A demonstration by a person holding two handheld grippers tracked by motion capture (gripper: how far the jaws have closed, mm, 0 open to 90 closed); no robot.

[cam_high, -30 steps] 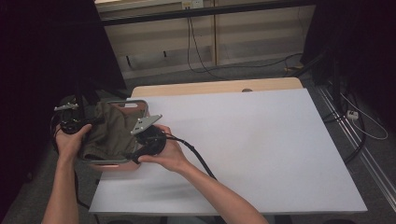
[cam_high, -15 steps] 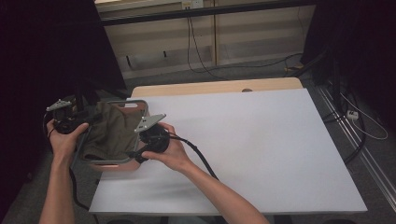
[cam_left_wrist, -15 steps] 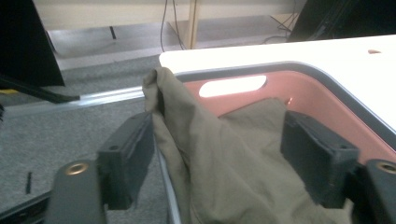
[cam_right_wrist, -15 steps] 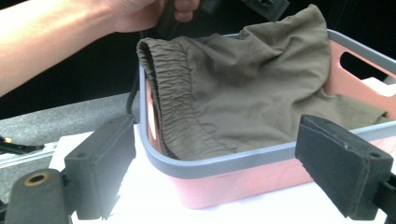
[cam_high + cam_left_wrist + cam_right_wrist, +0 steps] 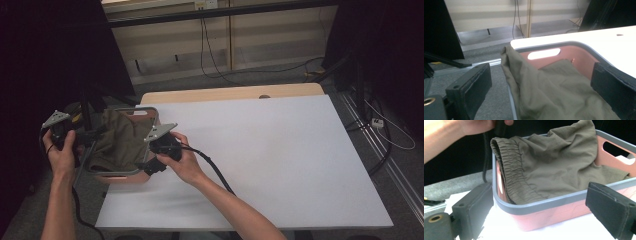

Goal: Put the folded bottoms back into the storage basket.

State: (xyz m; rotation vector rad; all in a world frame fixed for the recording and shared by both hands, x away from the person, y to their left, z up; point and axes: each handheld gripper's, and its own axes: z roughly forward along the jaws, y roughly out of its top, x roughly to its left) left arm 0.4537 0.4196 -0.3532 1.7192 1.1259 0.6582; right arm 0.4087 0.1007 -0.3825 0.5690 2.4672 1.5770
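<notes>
Olive cloth [image 5: 554, 92] draped over pink basket [image 5: 576, 53] rim, tool [image 5: 541, 87] jaws apart

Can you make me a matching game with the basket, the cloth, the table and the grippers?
Things:
1. basket
2. cloth
3. table
4. left gripper and right gripper

Descriptions:
A. white on top
B. olive green, hanging over a rim
C. pink with a grey rim
D. black jaws wide apart

Pairs: 1-C, 2-B, 3-A, 4-D
</notes>
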